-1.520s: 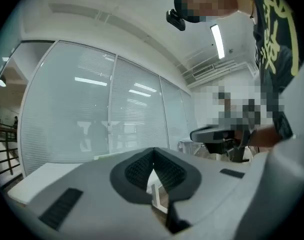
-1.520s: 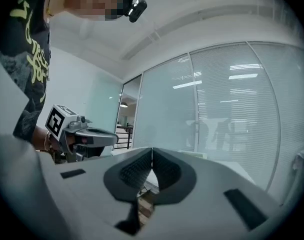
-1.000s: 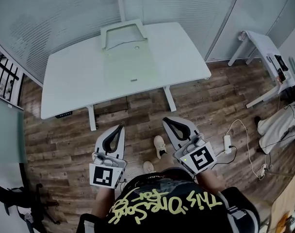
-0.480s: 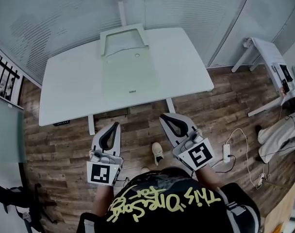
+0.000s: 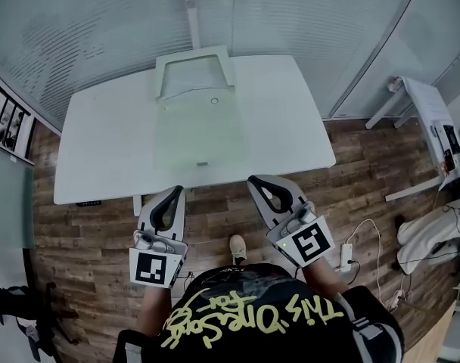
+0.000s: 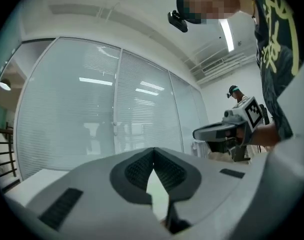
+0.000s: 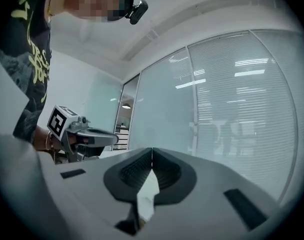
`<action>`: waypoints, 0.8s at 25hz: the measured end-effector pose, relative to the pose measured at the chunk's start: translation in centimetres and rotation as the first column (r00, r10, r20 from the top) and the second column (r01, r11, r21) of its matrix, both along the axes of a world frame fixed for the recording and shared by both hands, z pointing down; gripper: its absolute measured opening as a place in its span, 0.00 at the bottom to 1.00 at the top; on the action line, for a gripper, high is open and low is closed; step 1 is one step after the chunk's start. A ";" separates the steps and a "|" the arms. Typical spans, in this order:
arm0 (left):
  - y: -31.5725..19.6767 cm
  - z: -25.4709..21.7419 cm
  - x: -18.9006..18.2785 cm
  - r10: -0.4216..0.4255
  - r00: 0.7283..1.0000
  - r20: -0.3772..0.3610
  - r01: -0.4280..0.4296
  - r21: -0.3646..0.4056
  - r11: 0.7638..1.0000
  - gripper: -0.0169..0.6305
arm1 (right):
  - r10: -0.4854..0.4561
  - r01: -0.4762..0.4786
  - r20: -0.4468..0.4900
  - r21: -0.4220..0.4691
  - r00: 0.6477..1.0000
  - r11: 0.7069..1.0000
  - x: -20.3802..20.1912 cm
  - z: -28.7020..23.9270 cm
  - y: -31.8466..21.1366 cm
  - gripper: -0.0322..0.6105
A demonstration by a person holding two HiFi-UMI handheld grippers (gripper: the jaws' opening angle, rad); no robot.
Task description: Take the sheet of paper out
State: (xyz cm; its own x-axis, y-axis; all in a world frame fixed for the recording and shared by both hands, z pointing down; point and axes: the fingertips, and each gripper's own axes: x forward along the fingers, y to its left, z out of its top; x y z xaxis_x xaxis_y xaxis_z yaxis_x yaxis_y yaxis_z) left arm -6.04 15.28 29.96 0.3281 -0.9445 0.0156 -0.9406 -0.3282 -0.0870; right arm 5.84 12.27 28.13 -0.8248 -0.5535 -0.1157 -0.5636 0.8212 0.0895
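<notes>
A pale green see-through folder (image 5: 197, 131) lies flat in the middle of the white table (image 5: 290, 119). Its far end meets a white frame-like tray (image 5: 192, 68). I cannot make out a separate sheet of paper. Both grippers are held level just short of the table's front edge, over the wooden floor. My left gripper (image 5: 177, 190) is shut and empty, and its pads meet in the left gripper view (image 6: 153, 153). My right gripper (image 5: 253, 179) is likewise shut with nothing in it (image 7: 152, 152). Each gripper view shows the other gripper beside it: the right gripper (image 6: 227, 131) and the left gripper (image 7: 82, 134).
A glass wall with blinds (image 5: 101, 21) stands behind the table. A second white table (image 5: 427, 104) stands at the right. Cables and a power strip (image 5: 344, 255) lie on the floor at the right, a black chair base (image 5: 29, 316) at the lower left. My shoe (image 5: 236, 247) is below.
I have walked toward the table, which now sits nearer and lower in the head view. Both grippers have moved forward to just short of its front edge, still shut.
</notes>
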 end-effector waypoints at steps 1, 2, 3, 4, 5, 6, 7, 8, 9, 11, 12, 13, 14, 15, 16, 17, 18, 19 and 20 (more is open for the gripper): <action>-0.5 -0.1 0.1 -0.002 1.000 0.003 0.002 0.002 1.000 0.04 | -0.003 0.003 -0.003 0.002 1.000 1.000 0.1 0.0 -0.6 0.06; -1.0 -0.1 0.3 -0.005 1.000 0.005 0.005 0.004 1.000 0.04 | -0.006 0.006 -0.006 0.005 1.000 1.000 0.3 -0.1 -1.2 0.06; -1.5 -0.2 0.5 -0.009 1.000 0.006 0.009 0.006 1.000 0.04 | -0.008 0.008 -0.008 0.006 1.000 1.000 0.4 -0.1 -1.7 0.06; -1.9 -0.2 0.6 -0.012 1.000 0.006 0.012 0.007 1.000 0.04 | -0.010 0.010 -0.009 0.005 1.000 1.000 0.6 -0.1 -2.1 0.06; -2.3 -0.3 0.7 -0.014 1.000 0.006 0.013 0.008 1.000 0.04 | -0.013 0.013 -0.007 0.003 1.000 1.000 0.6 -0.2 -2.5 0.06; -2.7 -0.4 0.8 -0.016 1.000 0.005 0.016 0.009 1.000 0.04 | -0.019 0.019 -0.005 0.001 1.000 1.000 0.6 -0.2 -2.8 0.06; -3.1 -0.6 0.7 -0.019 1.000 0.004 0.019 0.012 1.000 0.04 | -0.025 0.025 -0.006 0.001 1.000 1.000 0.5 -0.3 -3.1 0.06; -3.5 -0.7 0.7 -0.023 1.000 0.002 0.023 0.016 1.000 0.04 | -0.031 0.031 -0.010 0.003 0.999 1.000 0.4 -0.3 -3.4 0.06; -3.8 -0.9 0.7 -0.027 1.000 0.002 0.027 0.018 0.999 0.04 | -0.035 0.035 -0.017 0.005 0.999 0.999 0.3 -0.2 -3.7 0.06; -4.3 -1.1 0.5 -0.029 1.000 0.000 0.029 0.020 0.999 0.04 | -0.035 0.035 -0.022 0.006 0.999 0.999 0.2 -0.3 -4.3 0.06; -4.3 -1.1 0.3 -0.028 1.000 0.000 0.028 0.018 0.999 0.04 | -0.033 0.033 -0.020 0.005 0.999 0.999 0.0 -0.3 -4.5 0.06; -4.4 -1.2 0.1 -0.028 1.000 0.004 0.028 0.016 0.999 0.04 | -0.030 0.030 -0.017 0.005 0.999 1.000 -0.1 -0.3 -4.7 0.06; -4.4 -1.2 -0.2 -0.028 1.000 0.008 0.028 0.016 0.999 0.04 | -0.025 0.025 -0.014 0.007 1.000 1.000 -0.2 -0.3 -4.9 0.06; -4.4 -1.3 -0.5 -0.029 1.000 0.010 0.029 0.018 0.999 0.04 | -0.022 0.022 -0.010 0.009 1.000 1.000 -0.4 -0.4 -5.0 0.06; -4.3 -1.2 -0.7 -0.030 1.000 0.010 0.030 0.019 0.999 0.04 | -0.021 0.022 -0.006 0.012 1.000 1.000 -0.5 -0.4 -5.0 0.06; -4.2 -1.1 -0.8 -0.031 0.999 0.011 0.031 0.017 0.999 0.04 | -0.023 0.023 -0.005 0.012 1.000 1.000 -0.6 -0.4 -5.0 0.06; -4.1 -0.9 -1.0 -0.032 0.999 0.015 0.032 0.012 0.999 0.04 | -0.026 0.026 -0.005 0.012 1.000 1.000 -0.7 -0.3 -4.9 0.06; -4.1 -0.8 -1.1 -0.033 0.999 0.019 0.032 0.008 0.999 0.04 | -0.029 0.029 -0.004 0.011 1.000 1.000 -0.8 -0.3 -4.8 0.06; -4.1 -0.7 -1.1 -0.032 0.999 0.021 0.031 0.004 0.999 0.04 | -0.031 0.031 -0.003 0.011 1.000 0.999 -0.9 -0.3 -4.8 0.06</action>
State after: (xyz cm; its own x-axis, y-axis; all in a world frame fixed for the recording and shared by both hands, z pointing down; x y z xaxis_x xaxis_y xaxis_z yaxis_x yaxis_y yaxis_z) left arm -7.14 11.14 29.28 0.2978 -0.9544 0.0184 -0.9484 -0.2980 -0.1084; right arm 4.96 7.51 27.80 -0.8421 -0.5260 -0.1193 -0.5373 0.8374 0.1005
